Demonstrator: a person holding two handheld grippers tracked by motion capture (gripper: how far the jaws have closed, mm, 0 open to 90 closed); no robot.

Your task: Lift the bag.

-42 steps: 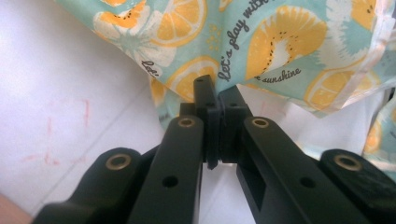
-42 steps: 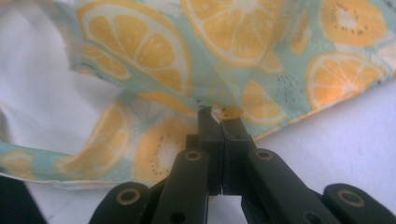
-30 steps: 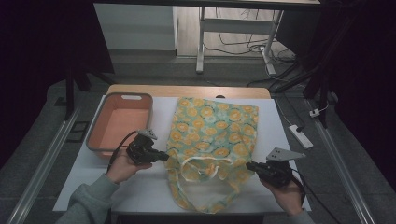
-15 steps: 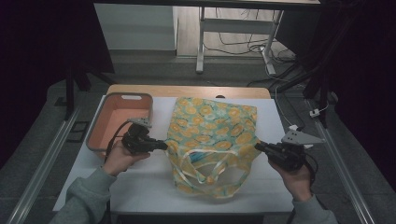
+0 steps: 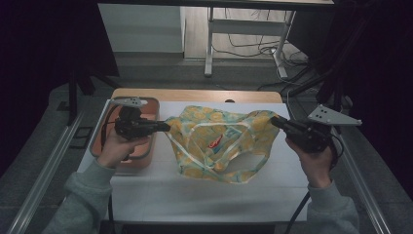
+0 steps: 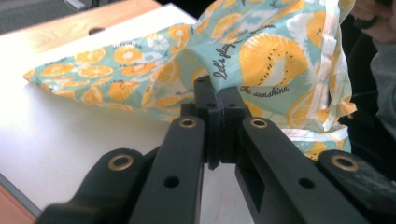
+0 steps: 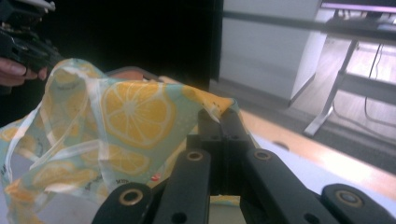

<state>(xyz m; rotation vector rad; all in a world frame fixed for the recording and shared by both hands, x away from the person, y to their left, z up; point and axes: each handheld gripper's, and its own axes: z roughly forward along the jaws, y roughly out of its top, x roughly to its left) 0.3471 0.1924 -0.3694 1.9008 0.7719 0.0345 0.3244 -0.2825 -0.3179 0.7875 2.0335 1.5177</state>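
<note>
Over the tabletop (image 5: 146, 195) centre, high view: left claw (image 5: 165, 127) at 9 o'clock and right claw (image 5: 275, 121) at 3 are gripping the fruit-print bag (image 5: 219, 146), stretching its mouth open; filling is probably pending. Left gripper view: jaws are pinching cloth. Right gripper view: likewise.

dim room, one lit desk

we see a white desk (image 5: 160, 195) with a wooden far edge (image 5: 195, 95), bright under the light while the surroundings sink into dark. beyond it a pale cabinet (image 5: 141, 29) stands on a wooden floor (image 5: 253, 34), beside a white metal frame leg (image 5: 210, 44) with loose cables (image 5: 253, 46). grey flooring and a metal rail (image 5: 44, 170) run along the desk's left side.
</note>
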